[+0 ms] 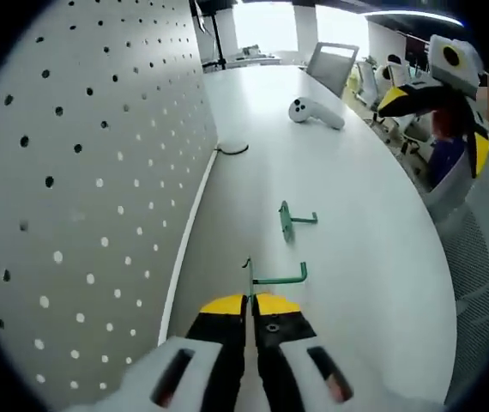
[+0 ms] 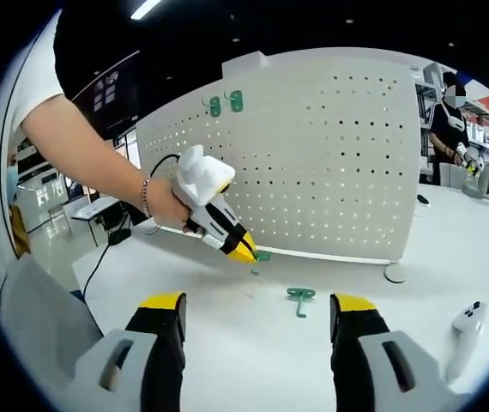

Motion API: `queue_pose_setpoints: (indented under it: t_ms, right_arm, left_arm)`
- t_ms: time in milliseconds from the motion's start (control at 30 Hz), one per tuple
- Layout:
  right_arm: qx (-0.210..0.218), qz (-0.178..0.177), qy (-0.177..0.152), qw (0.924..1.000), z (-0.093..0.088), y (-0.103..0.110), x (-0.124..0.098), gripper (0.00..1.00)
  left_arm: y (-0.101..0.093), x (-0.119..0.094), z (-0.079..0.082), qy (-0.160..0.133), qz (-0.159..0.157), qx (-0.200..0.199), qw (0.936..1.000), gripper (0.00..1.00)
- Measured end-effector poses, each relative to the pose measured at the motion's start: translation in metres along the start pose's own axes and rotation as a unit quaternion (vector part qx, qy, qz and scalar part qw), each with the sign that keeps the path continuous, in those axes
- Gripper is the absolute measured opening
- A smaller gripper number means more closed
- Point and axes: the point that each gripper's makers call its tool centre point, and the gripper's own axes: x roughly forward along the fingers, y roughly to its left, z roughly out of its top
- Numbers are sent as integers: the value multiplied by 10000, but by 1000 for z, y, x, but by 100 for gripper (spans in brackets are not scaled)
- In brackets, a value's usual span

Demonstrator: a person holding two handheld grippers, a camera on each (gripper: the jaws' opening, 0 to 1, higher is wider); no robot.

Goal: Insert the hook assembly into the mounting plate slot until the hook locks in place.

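Note:
My left gripper [image 1: 251, 299] is shut on a green hook assembly [image 1: 275, 276], holding it just above the white table close to the foot of the white pegboard mounting plate [image 1: 81, 172]. From the right gripper view, a hand holds that left gripper [image 2: 246, 254] tilted down, the green hook [image 2: 262, 256] at its tip in front of the pegboard [image 2: 330, 163]. A second green hook [image 1: 292, 220] [image 2: 300, 297] lies loose on the table. My right gripper [image 2: 257, 322] stands open above the table, with nothing between its fingers.
Two green hooks [image 2: 225, 104] hang near the pegboard's top left corner. A white controller [image 1: 313, 112] [image 2: 467, 324] lies on the table. A black cable [image 1: 232, 150] runs by the board's foot. The board's round base [image 2: 395, 273] stands at its right end. People stand behind.

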Motion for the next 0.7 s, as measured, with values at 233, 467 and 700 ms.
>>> queue_pose_setpoints:
  t_ms: [233, 467, 700]
  right_arm:
    - [-20, 25, -17, 10000, 1, 1, 0, 66]
    - [13, 16, -42, 10000, 2, 0, 0, 66]
    - [34, 36, -68, 10000, 2, 0, 0, 66]
  left_arm:
    - [3, -16, 11, -310, 134, -89, 9994, 2]
    - [4, -34, 26, -685, 289, -100, 9972, 2]
    - [2, -48, 34, -927, 390, -180, 9948, 2]
